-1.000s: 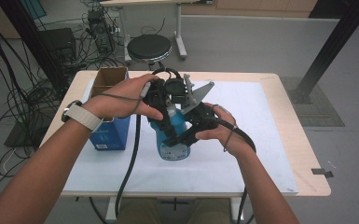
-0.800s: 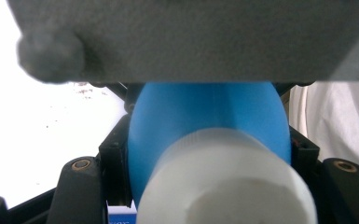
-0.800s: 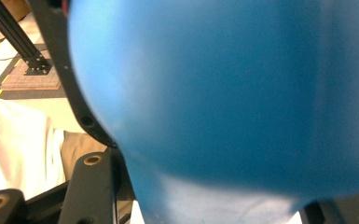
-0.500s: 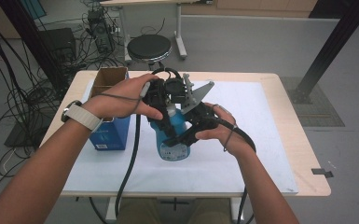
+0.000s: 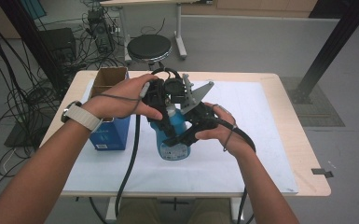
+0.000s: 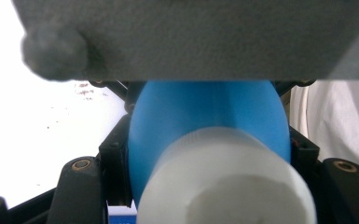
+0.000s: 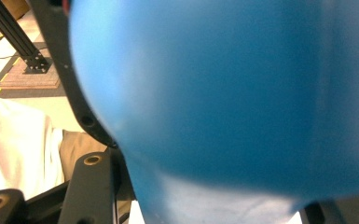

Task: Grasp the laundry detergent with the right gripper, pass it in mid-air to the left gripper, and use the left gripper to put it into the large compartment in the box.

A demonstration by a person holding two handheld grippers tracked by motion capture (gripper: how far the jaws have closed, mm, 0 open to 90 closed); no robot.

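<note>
A blue plastic bottle (image 5: 175, 137) with a white cap stands on the white mat, held from both sides. My left gripper (image 5: 161, 100) comes in from the left at its top. In the left gripper view the white cap (image 6: 228, 186) is close to the lens, and the blue shoulders (image 6: 205, 112) sit tight between the black jaws of the left gripper (image 6: 210, 144). My right gripper (image 5: 186, 133) clamps the body from the right. In its own view the blue bottle wall (image 7: 224, 93) presses between the jaws of the right gripper (image 7: 214, 196).
A blue carton (image 5: 109, 133) with open brown flaps stands just left of the bottle on the white mat (image 5: 242, 158). Behind the table is a round black stool (image 5: 149, 46). Cables lie on the floor at the left. A blurred grey plate (image 6: 191, 37) crosses the top of the left gripper view.
</note>
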